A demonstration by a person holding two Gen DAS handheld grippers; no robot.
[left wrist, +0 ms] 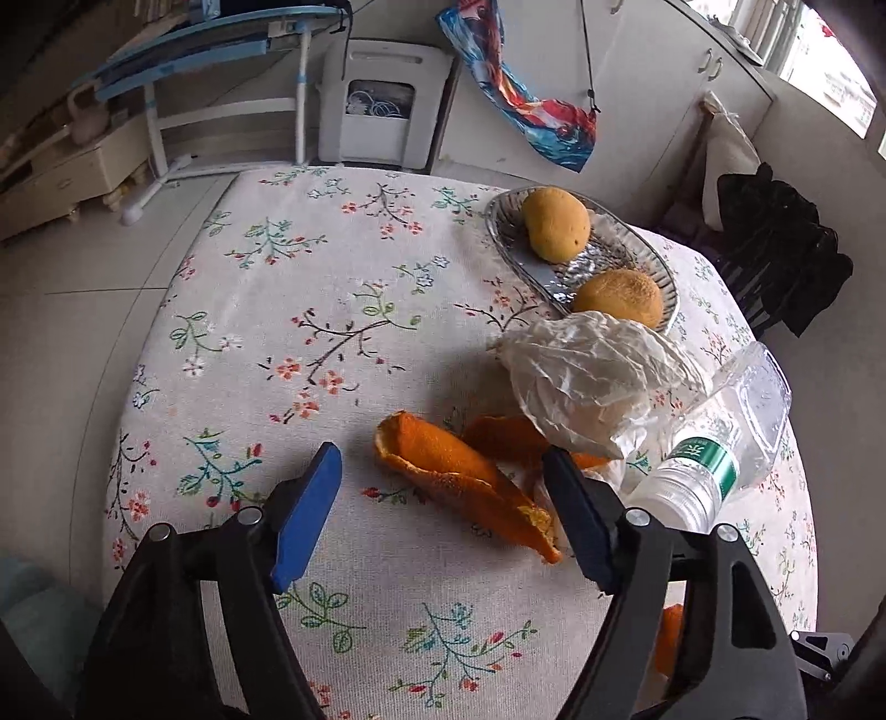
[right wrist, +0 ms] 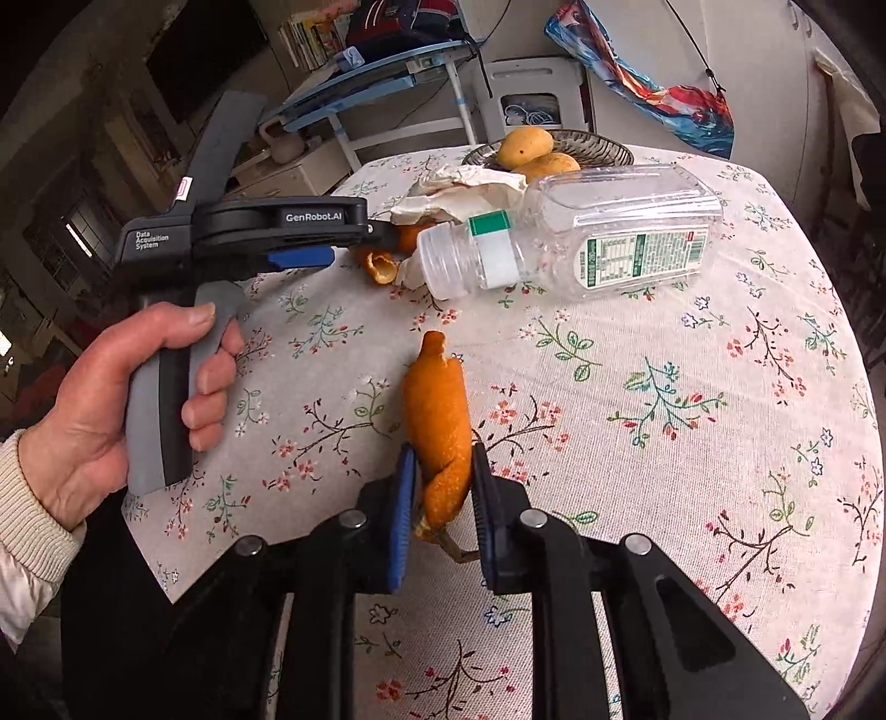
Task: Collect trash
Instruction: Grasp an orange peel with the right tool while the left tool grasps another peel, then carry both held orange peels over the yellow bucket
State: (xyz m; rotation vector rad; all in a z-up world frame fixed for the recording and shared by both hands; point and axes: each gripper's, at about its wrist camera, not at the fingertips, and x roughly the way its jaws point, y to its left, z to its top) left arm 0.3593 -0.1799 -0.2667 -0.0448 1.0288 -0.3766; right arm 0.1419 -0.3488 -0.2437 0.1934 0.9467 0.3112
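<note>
Peel pickup under way on the floral-clothed table (right wrist: 692, 443)

An empty plastic bottle (right wrist: 581, 238) and crumpled paper (left wrist: 581, 376) await collection. The right gripper (right wrist: 443, 498) clenches one orange peel strip (right wrist: 437, 421); the left gripper (left wrist: 443, 471) gapes around a second peel (left wrist: 454, 471), likely needing to close next.

The round table wears a pale floral tablecloth (left wrist: 332, 310) with little sprigs of pink and blue flowers all over it. Near its far edge sits an oval silvery ribbed metal dish (left wrist: 626, 260) holding two yellow-orange round fruits (left wrist: 555, 222), one behind the other. Behind the table there's a white boxy appliance with a small window (left wrist: 382, 105) against the wall, a blue-and-white tilting desk frame (left wrist: 221, 44) to its left and a colourful red-and-blue cloth (left wrist: 520, 94) hanging to its right.
</note>
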